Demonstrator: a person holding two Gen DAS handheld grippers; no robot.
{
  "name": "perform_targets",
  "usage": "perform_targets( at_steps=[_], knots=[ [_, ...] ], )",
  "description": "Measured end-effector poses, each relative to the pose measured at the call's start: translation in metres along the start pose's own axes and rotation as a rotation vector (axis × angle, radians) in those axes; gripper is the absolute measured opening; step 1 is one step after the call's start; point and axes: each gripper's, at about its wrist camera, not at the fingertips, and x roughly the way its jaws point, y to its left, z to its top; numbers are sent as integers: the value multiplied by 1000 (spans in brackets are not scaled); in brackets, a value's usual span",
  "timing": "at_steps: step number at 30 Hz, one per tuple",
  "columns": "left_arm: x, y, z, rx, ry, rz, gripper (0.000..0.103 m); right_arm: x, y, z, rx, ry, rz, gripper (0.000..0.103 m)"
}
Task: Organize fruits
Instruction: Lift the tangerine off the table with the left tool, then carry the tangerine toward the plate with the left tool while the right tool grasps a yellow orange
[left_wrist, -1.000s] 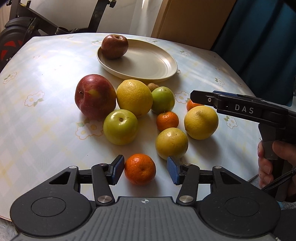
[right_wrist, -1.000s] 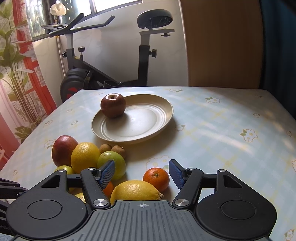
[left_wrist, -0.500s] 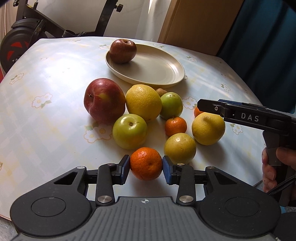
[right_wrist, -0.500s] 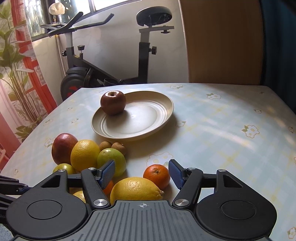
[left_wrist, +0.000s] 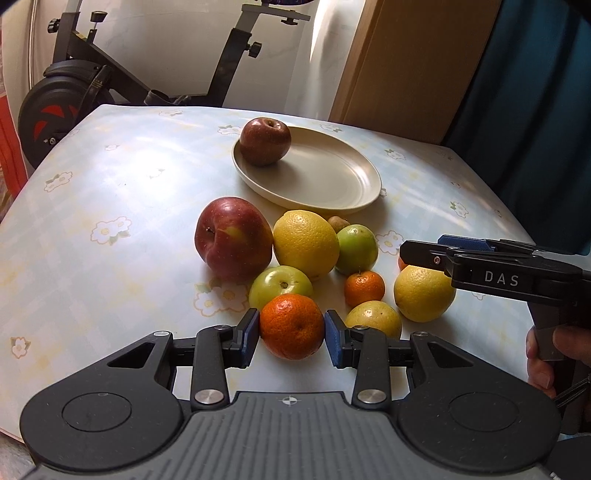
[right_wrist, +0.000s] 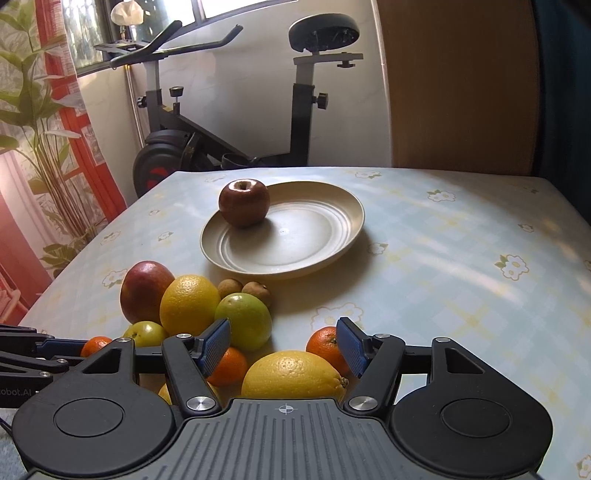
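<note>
My left gripper (left_wrist: 291, 334) is shut on a tangerine (left_wrist: 291, 326), its blue pads pressed against both sides, at the near edge of the fruit pile. Behind it lie a big red apple (left_wrist: 232, 243), a yellow orange (left_wrist: 306, 243), two green apples (left_wrist: 281, 284), a small tangerine (left_wrist: 364, 289) and a lemon (left_wrist: 423, 293). A beige plate (left_wrist: 332, 195) further back holds a dark red apple (left_wrist: 265, 141). My right gripper (right_wrist: 284, 345) stands open just above the lemon (right_wrist: 291, 373), with another tangerine (right_wrist: 325, 349) by its right finger, touching neither.
The flowered tablecloth (right_wrist: 461, 258) stretches bare to the right of the plate (right_wrist: 295, 240). Two small brown fruits (right_wrist: 243, 290) sit between pile and plate. An exercise bike (right_wrist: 229, 147) stands behind the table, a plant (right_wrist: 33, 110) at left, a wooden panel (right_wrist: 461, 85) behind.
The left jaws closed from either side onto the tangerine and now grip it; the left view tipped upward, showing more of the room. The right gripper stayed put and open.
</note>
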Motion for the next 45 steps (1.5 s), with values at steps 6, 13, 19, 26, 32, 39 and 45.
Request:
perform_targets(
  at_steps=[6,13,19,26,32,39,45],
  knots=[
    [-10,12,4,-46,-37,21,40,-7,22,-1,-69,7,39,61],
    [-20,21,5,-84,-69,39,40,-14,38,-5,-93,29,93,50],
    [-21,27,4,-108,-81,41,40,-17,50,-10,-129,60,143,44],
    [-21,28,3,-116,-82,39,40,-13,53,-13,-141,101,148,43],
    [-21,27,2,-114,-78,39,40,-5,50,-18,-122,147,154,43],
    [-20,27,2,-113,-77,40,40,2,50,-22,-121,175,143,44],
    [-19,26,1,-107,-73,40,40,8,48,-25,-121,194,137,43]
  ],
)
